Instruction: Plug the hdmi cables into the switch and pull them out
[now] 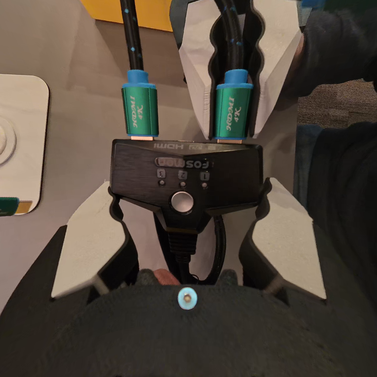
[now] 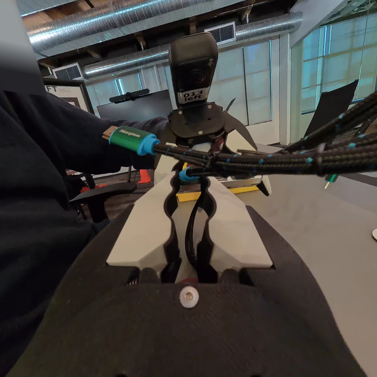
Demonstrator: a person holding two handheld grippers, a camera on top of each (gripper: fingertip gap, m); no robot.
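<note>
In the left wrist view, my left gripper (image 1: 188, 191) is shut on the black HDMI switch (image 1: 185, 175), its fingertips clamping the switch's two sides. Two green HDMI plugs with blue collars sit in the switch's far edge, a strip of gold metal showing at each. The left plug (image 1: 140, 112) stands free. The right plug (image 1: 233, 110) is clamped between the white fingers (image 1: 196, 91) of my right gripper (image 1: 232, 135), which comes in from above. In the right wrist view, my right gripper (image 2: 188, 181) is shut on that plug's blue collar (image 2: 187, 174), facing the left gripper (image 2: 193, 122).
A tied bundle of black braided cables (image 2: 265, 161) crosses in the air, with a loose green plug (image 2: 128, 138) at its end. Another green plug (image 1: 8, 206) lies by a white pad (image 1: 20, 142) at the left. A yellow object (image 1: 132, 14) is behind, on the grey table (image 2: 306, 224). A person's dark sleeve (image 2: 40, 153) is at left. Spacing between my two grippers at the tips: around 6 cm.
</note>
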